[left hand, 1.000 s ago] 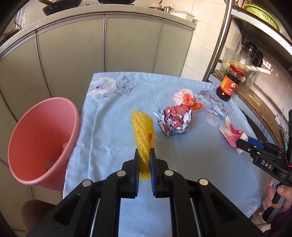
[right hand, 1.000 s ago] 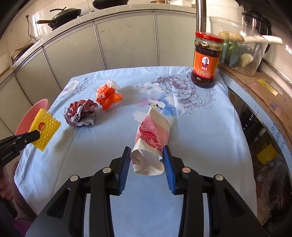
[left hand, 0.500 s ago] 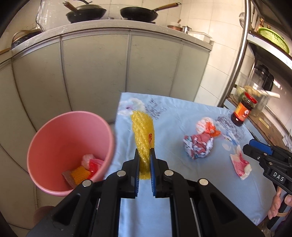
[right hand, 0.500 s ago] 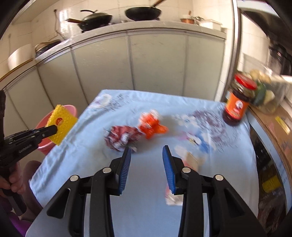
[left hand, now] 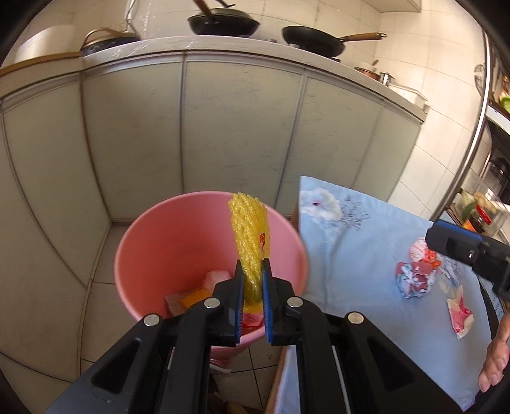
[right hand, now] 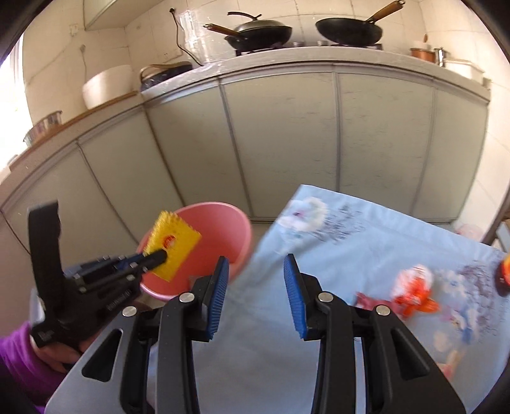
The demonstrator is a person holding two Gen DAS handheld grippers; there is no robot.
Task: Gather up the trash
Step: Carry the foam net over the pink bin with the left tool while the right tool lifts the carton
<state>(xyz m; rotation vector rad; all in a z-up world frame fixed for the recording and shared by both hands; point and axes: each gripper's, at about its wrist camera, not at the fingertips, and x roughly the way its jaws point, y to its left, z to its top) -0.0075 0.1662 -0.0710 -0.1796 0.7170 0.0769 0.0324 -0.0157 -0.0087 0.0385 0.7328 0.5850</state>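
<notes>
My left gripper is shut on a yellow foam net and holds it over the pink bin, which has some trash at its bottom. The net also shows in the right wrist view, above the bin. My right gripper is open and empty above the table's left edge. On the blue flowered tablecloth lie a crumpled red-white wrapper, an orange-white wrapper and a flattened paper cup.
The bin stands on the tiled floor between the table and grey kitchen cabinets. Pans sit on the counter above. A metal rack pole and a sauce jar are at the right.
My left gripper has swung left with the yellow net from over the table to over the pink bin. My right gripper let go of the paper cup, rose and moved left.
</notes>
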